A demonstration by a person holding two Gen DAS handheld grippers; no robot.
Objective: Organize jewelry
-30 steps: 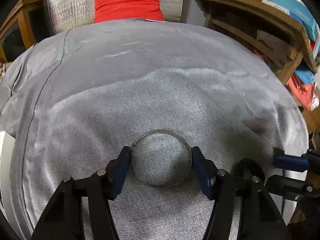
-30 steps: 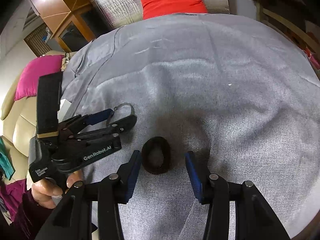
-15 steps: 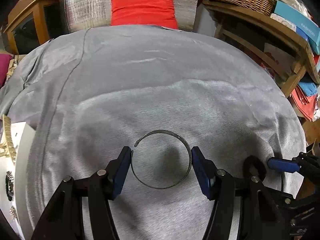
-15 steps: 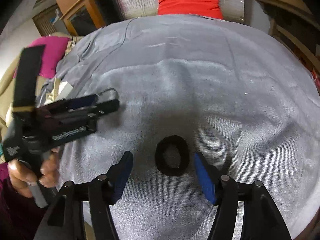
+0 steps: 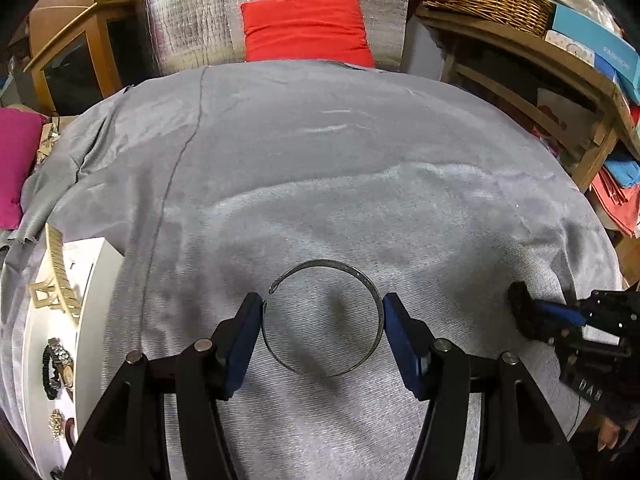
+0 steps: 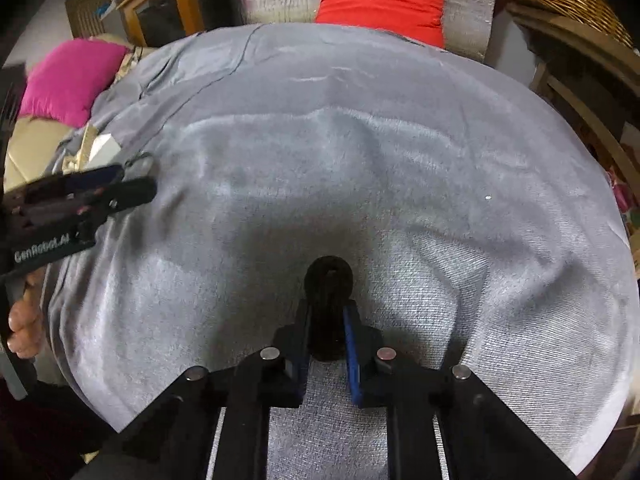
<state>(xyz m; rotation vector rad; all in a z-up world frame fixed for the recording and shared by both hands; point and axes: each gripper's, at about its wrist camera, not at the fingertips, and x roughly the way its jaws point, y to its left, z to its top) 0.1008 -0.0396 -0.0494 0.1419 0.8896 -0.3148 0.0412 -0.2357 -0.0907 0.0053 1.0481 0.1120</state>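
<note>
White tray [image 5: 94, 280]: left of the bangle; hair claw, watch and brooch on it.
Bangle [image 5: 324, 316]: thin open metal hoop over the grey cloth [image 5: 320, 160]; likely light, springy, slippery; take it across its width.
Left gripper [image 5: 323, 334]: fingers apart, clamped on the bangle's two sides.
Hair tie [image 6: 329, 304]: right of the bangle; soft, squashes easily.
Right gripper [image 6: 327, 338]: fingers have just closed, pinching the tie.

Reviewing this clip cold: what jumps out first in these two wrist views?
The left claw holds an open silver bangle by its sides above the grey cloth. The right claw has just closed on a black hair tie. A white tray of jewelry sits at far left.
</note>
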